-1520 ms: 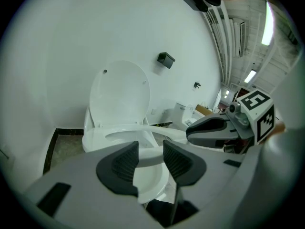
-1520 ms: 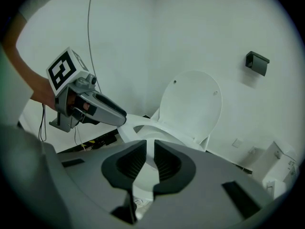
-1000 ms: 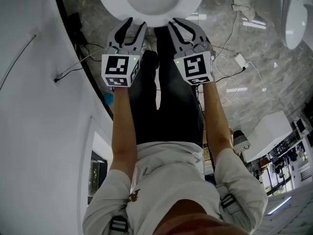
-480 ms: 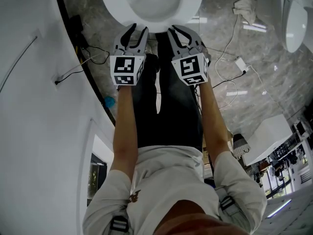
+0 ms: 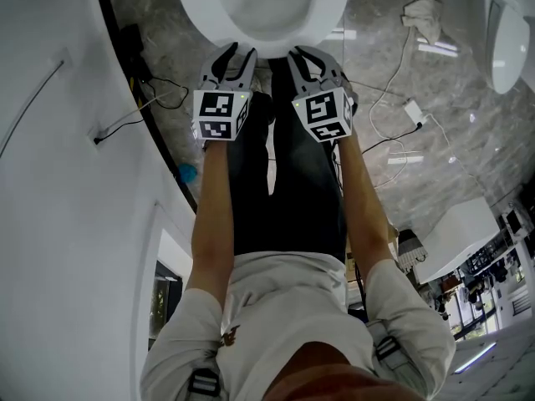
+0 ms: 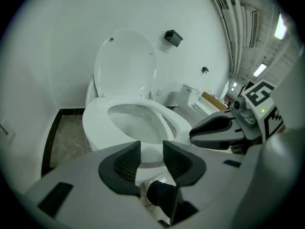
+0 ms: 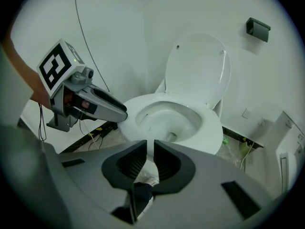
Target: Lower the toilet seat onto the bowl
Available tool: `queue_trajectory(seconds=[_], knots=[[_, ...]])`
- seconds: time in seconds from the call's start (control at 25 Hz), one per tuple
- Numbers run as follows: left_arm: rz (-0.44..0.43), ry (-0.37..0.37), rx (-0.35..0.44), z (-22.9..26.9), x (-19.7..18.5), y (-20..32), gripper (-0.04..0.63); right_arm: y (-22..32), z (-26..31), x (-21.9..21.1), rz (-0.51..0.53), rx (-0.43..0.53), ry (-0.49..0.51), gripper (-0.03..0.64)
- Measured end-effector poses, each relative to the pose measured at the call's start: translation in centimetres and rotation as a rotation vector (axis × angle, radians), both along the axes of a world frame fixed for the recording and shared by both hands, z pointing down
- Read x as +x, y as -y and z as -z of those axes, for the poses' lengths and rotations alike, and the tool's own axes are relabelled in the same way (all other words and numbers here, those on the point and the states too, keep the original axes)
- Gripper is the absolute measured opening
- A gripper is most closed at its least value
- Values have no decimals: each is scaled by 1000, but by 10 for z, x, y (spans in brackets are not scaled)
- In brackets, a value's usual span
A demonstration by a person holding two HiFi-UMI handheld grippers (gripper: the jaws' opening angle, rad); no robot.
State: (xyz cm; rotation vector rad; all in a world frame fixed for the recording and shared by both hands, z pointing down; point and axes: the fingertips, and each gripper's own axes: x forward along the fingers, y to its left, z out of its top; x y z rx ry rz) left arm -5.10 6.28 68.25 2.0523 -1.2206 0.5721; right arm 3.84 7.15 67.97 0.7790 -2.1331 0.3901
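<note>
Holding both grippers low at the front of the toilet, you've got nothing in either. The left gripper (image 6: 151, 149) has its jaws a bit apart and the right gripper (image 7: 150, 149) shows just a slit, so I'd guess you're only lining up. Just past them is the bowl (image 6: 95, 123). The seat (image 6: 125, 63) stands upright behind it, leaning on the wall (image 6: 57, 42). You'll likely have to reach over the bowl to tip it down. Can't tell if a ring's already lying flat, tbh.

The right tool (image 7: 148, 159), jaws narrowly apart, faces the open toilet bowl (image 7: 212, 128).
</note>
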Motion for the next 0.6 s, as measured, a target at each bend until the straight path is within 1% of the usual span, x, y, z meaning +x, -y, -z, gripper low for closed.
queue_trajectory(seconds=[0.6], knots=[[2, -15, -82, -38, 1, -6, 156, -5, -42, -1, 4, -86, -48, 60]])
